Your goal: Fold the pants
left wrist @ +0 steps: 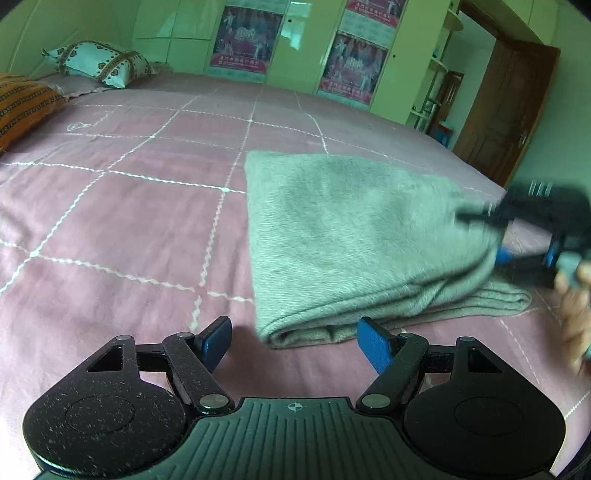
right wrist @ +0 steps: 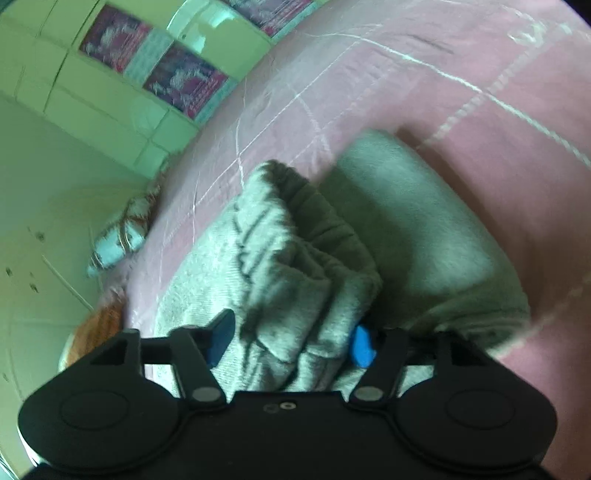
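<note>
The grey pants (left wrist: 354, 236) lie folded on the pink quilted bedspread (left wrist: 122, 229), toward its edge nearest the wooden door (left wrist: 506, 107). Their top layer rises in a slope from the bedspread up to the right gripper (left wrist: 495, 236), which sits at the pants' door-side edge and shows blurred in the left wrist view. A thinner ribbed layer of the pants lies flat beneath the raised one.

In the right wrist view the right gripper (right wrist: 291, 341) has a bunched, gathered part of the pants (right wrist: 295, 258) between its blue pads (right wrist: 362, 347), and the cloth fills the gap between them; the fingers press on the fabric from both sides. A smoother folded part of the pants lies just beside this bunch.

The left gripper (left wrist: 295, 341) hovers just short of the pants' near rolled fold, its fingers (left wrist: 375, 345) spread wide with nothing between them, apart from the cloth.

Beyond the pants, at the far head of the bedspread, rest a white patterned pillow (left wrist: 99, 62) and an orange striped pillow (left wrist: 22, 103). Behind them stands a pale green wardrobe (left wrist: 177, 33) carrying purple posters (left wrist: 243, 37); their printed writing is too small and blurred to read. No brand or label shows on the pants or grippers.
</note>
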Available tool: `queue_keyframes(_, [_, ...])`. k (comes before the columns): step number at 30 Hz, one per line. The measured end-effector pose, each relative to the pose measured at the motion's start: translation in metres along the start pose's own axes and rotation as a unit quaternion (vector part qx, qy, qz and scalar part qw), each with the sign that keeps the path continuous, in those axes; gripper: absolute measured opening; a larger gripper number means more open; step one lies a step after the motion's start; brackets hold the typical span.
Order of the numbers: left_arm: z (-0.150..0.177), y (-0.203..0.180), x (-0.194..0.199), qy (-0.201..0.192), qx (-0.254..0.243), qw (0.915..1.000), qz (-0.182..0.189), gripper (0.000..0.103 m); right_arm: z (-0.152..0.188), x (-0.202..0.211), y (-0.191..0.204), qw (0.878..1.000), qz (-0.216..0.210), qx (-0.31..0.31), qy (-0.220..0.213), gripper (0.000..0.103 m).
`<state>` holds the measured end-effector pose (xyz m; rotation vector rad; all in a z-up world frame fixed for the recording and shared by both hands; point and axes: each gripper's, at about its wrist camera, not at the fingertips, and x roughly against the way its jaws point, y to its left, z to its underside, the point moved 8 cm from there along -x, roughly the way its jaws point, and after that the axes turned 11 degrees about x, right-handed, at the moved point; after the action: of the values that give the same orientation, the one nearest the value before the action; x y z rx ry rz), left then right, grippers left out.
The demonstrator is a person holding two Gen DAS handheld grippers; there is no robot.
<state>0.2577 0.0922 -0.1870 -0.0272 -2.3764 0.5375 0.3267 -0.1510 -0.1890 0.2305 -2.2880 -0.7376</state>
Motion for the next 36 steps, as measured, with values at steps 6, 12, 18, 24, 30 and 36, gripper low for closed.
queue_keyframes(6, [-0.001,0.021,-0.007,-0.012,0.072,0.9969,-0.029,0.075,-0.031,0.036,0.073,0.995,-0.067,0.051,-0.059,0.03])
queue_keyframes(12, [0.001,0.022,-0.001,-0.035,0.094,0.9947,-0.021,0.075,-0.064,0.082,0.117,0.982,-0.113,0.109,-0.108,0.027])
queue_keyframes(18, [0.002,0.023,-0.004,-0.031,0.1,0.9942,-0.026,0.075,-0.058,0.092,0.036,0.988,-0.029,0.076,-0.132,0.025])
queue_keyframes(24, [0.002,-0.005,-0.002,-0.048,0.038,0.9978,-0.025,0.075,-0.008,0.049,-0.061,0.999,0.012,-0.027,-0.041,0.03])
queue_keyframes(30, [-0.008,0.024,0.005,-0.092,0.151,0.9841,-0.016,0.075,-0.019,0.046,-0.048,0.999,0.015,-0.01,-0.034,0.027])
queue_keyframes(36, [-0.002,0.029,0.008,-0.096,0.181,0.9788,-0.002,0.075,-0.05,0.094,0.031,0.987,-0.076,0.081,-0.118,0.025])
